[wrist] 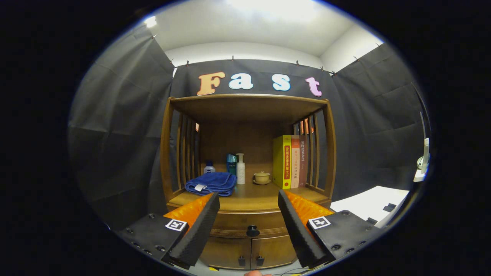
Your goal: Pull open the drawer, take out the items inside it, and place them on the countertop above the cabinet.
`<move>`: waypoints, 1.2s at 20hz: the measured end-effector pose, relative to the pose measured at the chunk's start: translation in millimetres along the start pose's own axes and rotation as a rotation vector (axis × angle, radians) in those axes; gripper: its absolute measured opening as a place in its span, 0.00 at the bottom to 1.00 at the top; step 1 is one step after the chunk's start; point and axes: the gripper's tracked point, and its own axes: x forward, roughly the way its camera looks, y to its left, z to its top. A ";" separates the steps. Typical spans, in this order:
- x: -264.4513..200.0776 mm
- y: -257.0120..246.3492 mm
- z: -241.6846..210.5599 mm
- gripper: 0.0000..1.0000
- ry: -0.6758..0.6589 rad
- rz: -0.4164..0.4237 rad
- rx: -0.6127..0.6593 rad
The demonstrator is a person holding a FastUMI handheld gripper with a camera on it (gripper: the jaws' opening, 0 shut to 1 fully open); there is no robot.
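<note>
A wooden cabinet stands straight ahead of me. Its drawer (pixel 249 223) is closed, with a dark round knob (pixel 252 230) in the middle of its front. The knob lies beyond my fingers, in line with the gap between them. My gripper (pixel 249 198) is open and holds nothing. The countertop (pixel 253 200) above the drawer carries a folded blue towel (pixel 211 183), a small blue-capped bottle (pixel 209 167), a teal box (pixel 231 163), a white pump bottle (pixel 240 169), a small lidded cup (pixel 262 177) and three upright books (pixel 290 161). What the drawer holds is hidden.
Below the drawer are two small doors (pixel 251 251) with dark handles. Slatted wooden sides (pixel 186 151) and a top board (pixel 249 100) frame the countertop. A white table (pixel 374 203) stands to the right of the cabinet. A fingertip (pixel 253 273) shows below the fingers.
</note>
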 end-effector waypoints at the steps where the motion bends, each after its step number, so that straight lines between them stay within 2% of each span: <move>1: 0.5 0.4 -0.9 0.99 0.001 0.000 0.004; 10: 2.6 -5.6 1.2 0.99 0.001 0.000 0.013; 13: 19.0 -11.6 18.9 0.98 -0.055 -0.003 -0.033; 15: 38.7 -19.5 -6.7 0.98 -0.037 -0.010 -0.064; 21: 89.4 -12.8 -139.8 0.97 0.129 0.024 -0.059; 24: 112.6 -22.4 -174.8 0.95 0.158 0.002 -0.076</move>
